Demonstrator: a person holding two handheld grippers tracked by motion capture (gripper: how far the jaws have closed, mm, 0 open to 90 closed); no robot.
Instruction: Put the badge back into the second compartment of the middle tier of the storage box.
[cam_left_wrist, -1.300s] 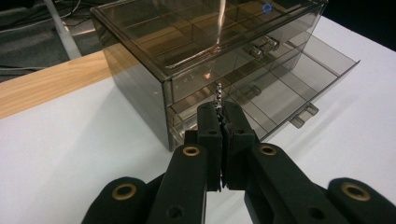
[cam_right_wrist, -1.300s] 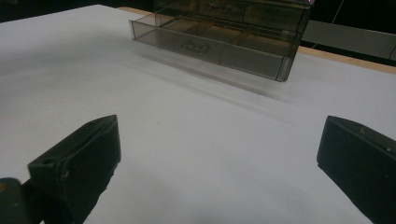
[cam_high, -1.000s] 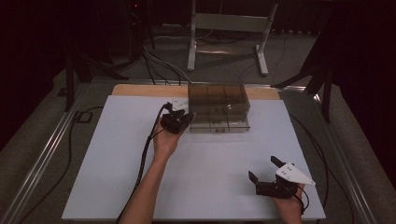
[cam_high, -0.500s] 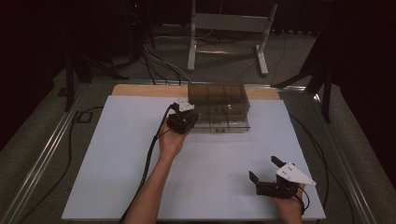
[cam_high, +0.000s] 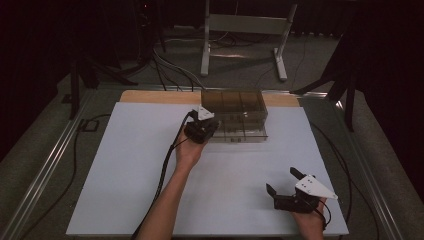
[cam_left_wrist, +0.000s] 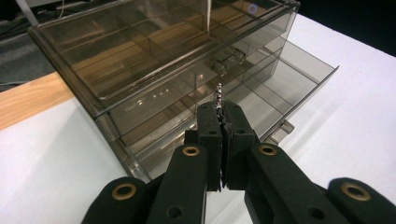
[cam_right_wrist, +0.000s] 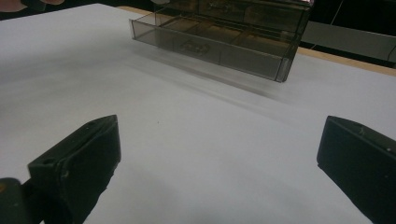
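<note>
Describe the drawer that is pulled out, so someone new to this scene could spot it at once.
On the white table, at its far edge, stands a smoky clear plastic box with divided compartments. The drawer is its lower level, slid out toward the person; the left gripper holds a small metal piece over it. Unlike the shut top level, it juts out past the box front.

The drawer box is smoky, see-through brown; the small part is silvery. The grippers are black with grey plates; the mat is white, the table edge light wood.
</note>
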